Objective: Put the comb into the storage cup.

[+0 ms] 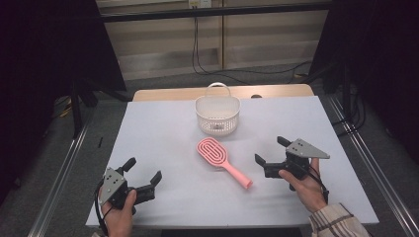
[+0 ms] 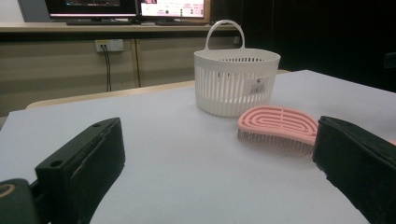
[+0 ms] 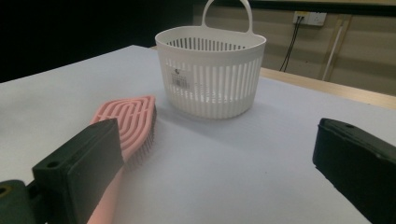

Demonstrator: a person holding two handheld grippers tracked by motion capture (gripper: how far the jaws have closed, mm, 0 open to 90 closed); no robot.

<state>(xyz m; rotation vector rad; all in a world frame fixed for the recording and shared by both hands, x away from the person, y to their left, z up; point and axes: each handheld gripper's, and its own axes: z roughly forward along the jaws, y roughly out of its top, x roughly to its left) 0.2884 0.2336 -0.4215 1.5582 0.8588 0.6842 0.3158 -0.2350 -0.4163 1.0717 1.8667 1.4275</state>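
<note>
Left gripper [image 1: 145, 170] and right gripper [image 1: 269, 150] both spread, empty, flanking pink brush [image 1: 222, 162], bristles apparently down; white basket [image 1: 218, 114] behind.

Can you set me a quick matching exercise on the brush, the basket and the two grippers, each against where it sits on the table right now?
Things:
1. pink hairbrush
2. white basket
3. left gripper
4. right gripper

Places:
A. near left corner of the table, jaws open
B. far middle of the table, upright, handle up
C. middle of the table, lying bristles down
D. right of the brush's handle, jaws open

Pairs: 1-C, 2-B, 3-A, 4-D
</note>
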